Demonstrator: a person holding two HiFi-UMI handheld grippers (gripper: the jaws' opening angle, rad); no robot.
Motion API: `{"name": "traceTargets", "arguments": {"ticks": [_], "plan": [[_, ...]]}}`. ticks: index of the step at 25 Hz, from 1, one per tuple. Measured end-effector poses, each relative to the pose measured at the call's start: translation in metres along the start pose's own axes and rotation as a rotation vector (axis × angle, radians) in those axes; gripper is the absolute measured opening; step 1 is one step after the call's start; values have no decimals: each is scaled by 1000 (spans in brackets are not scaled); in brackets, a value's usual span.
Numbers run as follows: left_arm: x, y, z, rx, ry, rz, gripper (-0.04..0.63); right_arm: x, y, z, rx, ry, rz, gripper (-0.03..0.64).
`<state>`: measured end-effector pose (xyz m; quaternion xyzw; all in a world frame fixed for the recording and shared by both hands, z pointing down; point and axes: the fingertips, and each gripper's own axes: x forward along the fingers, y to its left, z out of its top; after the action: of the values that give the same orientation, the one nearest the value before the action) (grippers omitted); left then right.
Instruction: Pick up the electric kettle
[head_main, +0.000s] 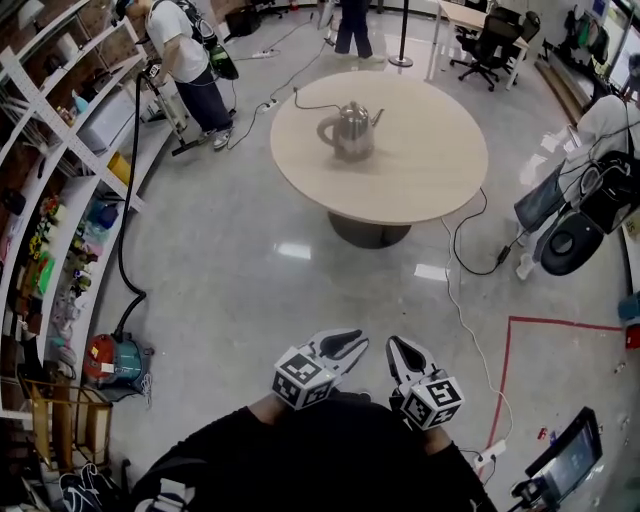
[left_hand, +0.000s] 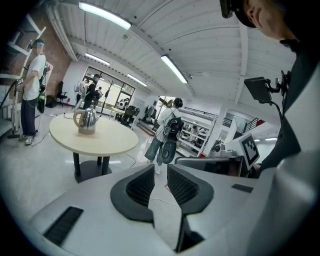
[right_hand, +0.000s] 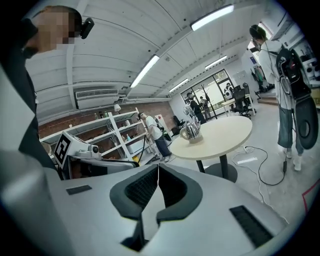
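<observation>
Well ahead of both tools: shiny steel electric kettle (head_main: 352, 128), upright on the round beige surface (head_main: 430, 170), well apart from either tool.
Left tool (head_main: 347, 346): released, jaws a little apart, nothing between them.
Right tool (head_main: 402, 350): clenched, jaws together, empty, just beside the left tool.
Below the tools: glossy grey floor (head_main: 250, 300).
</observation>
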<state>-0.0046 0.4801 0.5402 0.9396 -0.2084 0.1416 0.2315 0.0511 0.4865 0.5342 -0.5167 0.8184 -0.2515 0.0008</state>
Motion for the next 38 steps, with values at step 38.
{"name": "traceTargets", "arguments": {"ticks": [38], "plan": [[-10, 328, 133, -141, -146, 147, 92, 328, -14, 104, -151, 106, 70, 15]]}}
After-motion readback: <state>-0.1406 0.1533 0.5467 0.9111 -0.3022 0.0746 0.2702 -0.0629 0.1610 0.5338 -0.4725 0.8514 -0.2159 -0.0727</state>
